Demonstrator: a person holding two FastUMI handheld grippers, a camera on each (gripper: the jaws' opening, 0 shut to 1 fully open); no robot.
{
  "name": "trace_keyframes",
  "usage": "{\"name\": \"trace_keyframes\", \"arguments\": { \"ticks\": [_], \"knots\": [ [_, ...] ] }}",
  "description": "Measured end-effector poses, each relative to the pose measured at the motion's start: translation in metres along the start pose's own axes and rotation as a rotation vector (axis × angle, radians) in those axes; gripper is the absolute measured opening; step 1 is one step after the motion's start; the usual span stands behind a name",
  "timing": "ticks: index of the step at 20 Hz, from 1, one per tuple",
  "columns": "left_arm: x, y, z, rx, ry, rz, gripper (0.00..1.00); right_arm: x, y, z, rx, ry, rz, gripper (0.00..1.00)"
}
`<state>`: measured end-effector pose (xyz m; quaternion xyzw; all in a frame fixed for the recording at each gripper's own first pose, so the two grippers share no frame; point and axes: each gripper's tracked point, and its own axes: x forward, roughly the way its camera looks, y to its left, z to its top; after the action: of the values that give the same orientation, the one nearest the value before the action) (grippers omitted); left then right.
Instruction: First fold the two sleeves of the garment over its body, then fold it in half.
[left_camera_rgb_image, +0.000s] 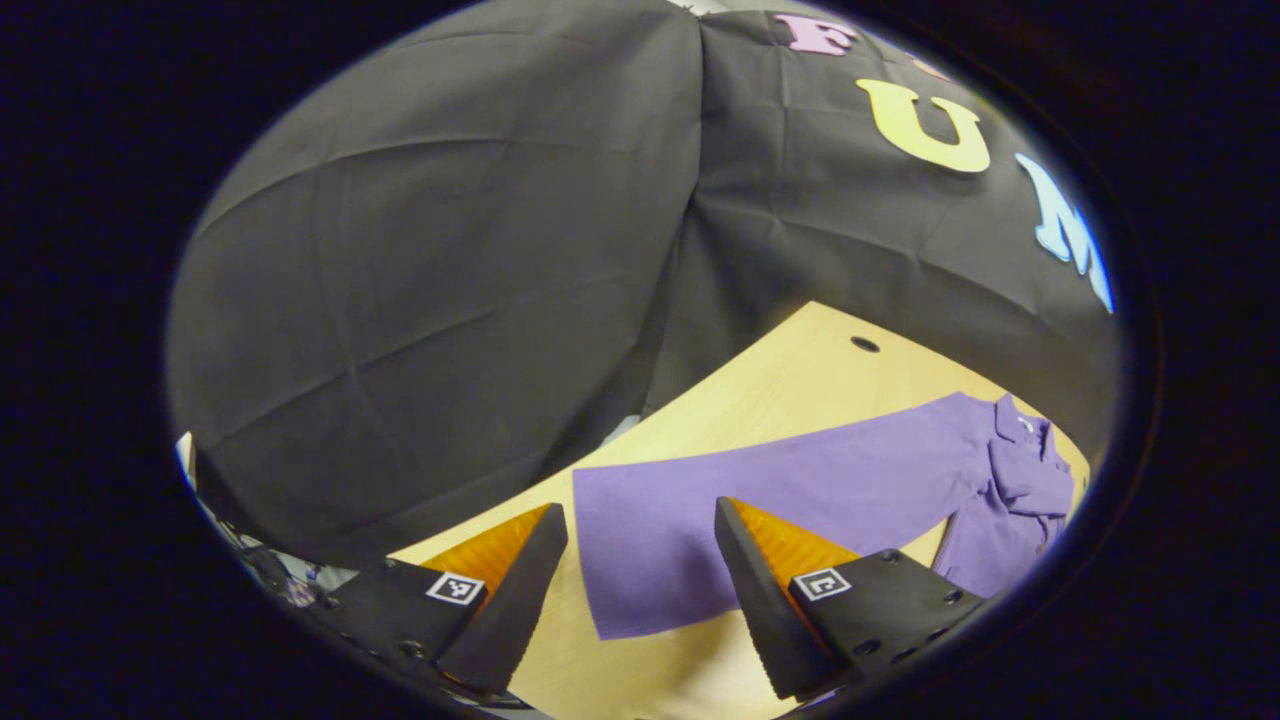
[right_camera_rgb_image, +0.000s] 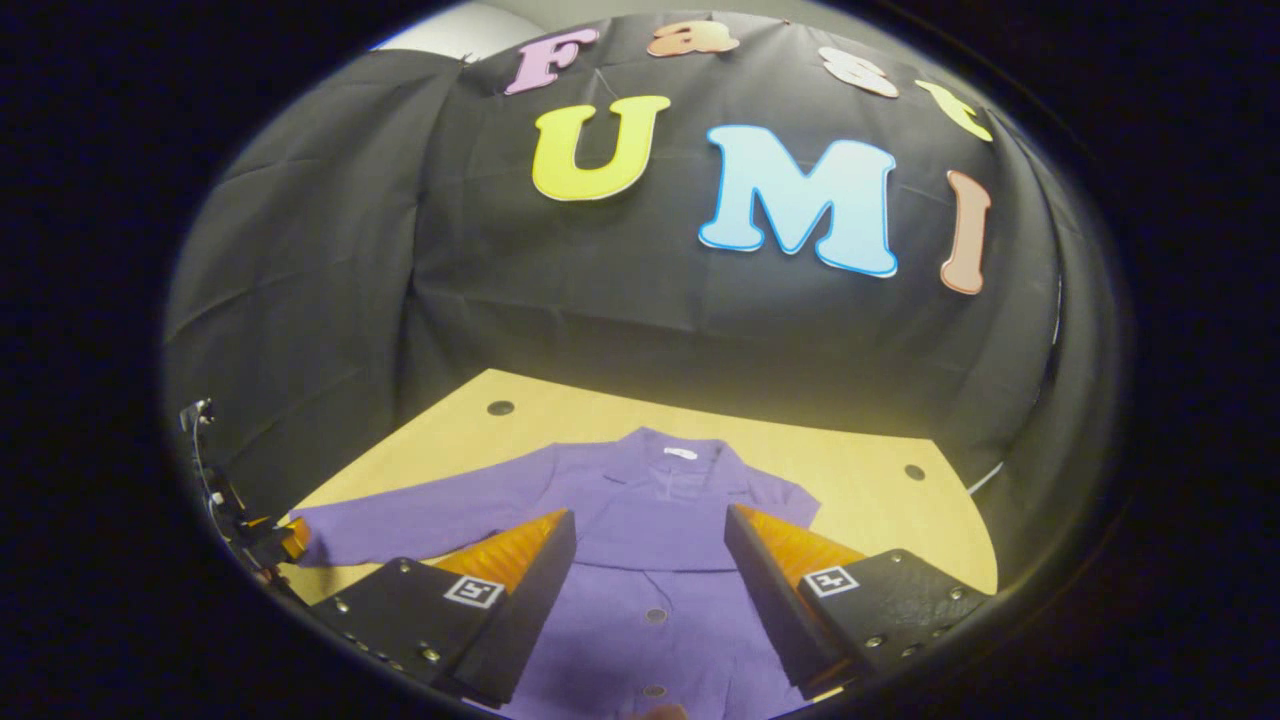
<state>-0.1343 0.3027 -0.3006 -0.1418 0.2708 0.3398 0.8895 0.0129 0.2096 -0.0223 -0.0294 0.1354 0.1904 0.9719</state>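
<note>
A purple button-front garment (right_camera_rgb_image: 650, 560) lies flat on the wooden table (right_camera_rgb_image: 860, 490), collar (right_camera_rgb_image: 680, 455) toward the far wall. One long sleeve (right_camera_rgb_image: 400, 530) stretches out to the left. My right gripper (right_camera_rgb_image: 650, 520) hovers open over the chest, nothing between its fingers. In the left gripper view the same sleeve (left_camera_rgb_image: 800, 490) runs from the collar (left_camera_rgb_image: 1020, 440) to its cuff end (left_camera_rgb_image: 620, 570). My left gripper (left_camera_rgb_image: 640, 512) is open just above that cuff end, a finger on each side. That gripper (right_camera_rgb_image: 255, 540) also shows at the sleeve's tip. The other sleeve is hidden behind my right finger.
The table has small round holes (right_camera_rgb_image: 500, 407) (right_camera_rgb_image: 914, 472) near its far corners. Black cloth walls close in the back and both sides. The table's left edge (left_camera_rgb_image: 520, 505) runs close beside the cuff.
</note>
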Motion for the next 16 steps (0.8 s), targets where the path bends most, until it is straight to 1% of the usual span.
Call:
{"name": "trace_keyframes", "arguments": {
  "ticks": [2, 4, 5, 6, 9, 10, 11, 12, 16],
  "knots": [
    [0.006, 0.001, -0.007, -0.005, 0.025, -0.005, 0.95, -0.004, 0.002, -0.008, 0.037, 0.02, -0.006, 0.93],
    [0.014, -0.005, -0.016, -0.009, 0.055, -0.023, 0.96, -0.007, 0.006, -0.012, 0.055, 0.031, -0.005, 0.93],
    [0.016, -0.006, -0.021, -0.005, 0.078, -0.017, 0.96, -0.009, 0.007, -0.012, 0.052, 0.031, -0.004, 0.93],
    [0.018, -0.007, -0.022, 0.013, 0.072, -0.014, 0.96, -0.009, 0.007, -0.012, 0.046, 0.031, -0.002, 0.93],
    [0.019, -0.006, -0.023, 0.023, 0.07, 0.009, 0.96, -0.01, 0.008, -0.016, 0.043, 0.043, 0.011, 0.93],
    [0.02, -0.006, -0.024, 0.03, 0.075, 0.018, 0.99, -0.01, 0.006, -0.014, 0.043, 0.041, 0.013, 0.93],
    [0.022, -0.004, -0.026, 0.046, 0.077, 0.036, 0.99, -0.011, 0.005, -0.016, 0.042, 0.041, 0.015, 0.93],
    [0.022, -0.002, -0.026, 0.064, 0.077, 0.049, 0.96, -0.01, 0.004, -0.016, 0.042, 0.043, 0.018, 0.93],
    [0.025, -0.013, -0.024, 0.085, 0.072, 0.01, 0.62, -0.008, -0.001, -0.024, 0.069, 0.061, 0.033, 0.93]
  ]
}}
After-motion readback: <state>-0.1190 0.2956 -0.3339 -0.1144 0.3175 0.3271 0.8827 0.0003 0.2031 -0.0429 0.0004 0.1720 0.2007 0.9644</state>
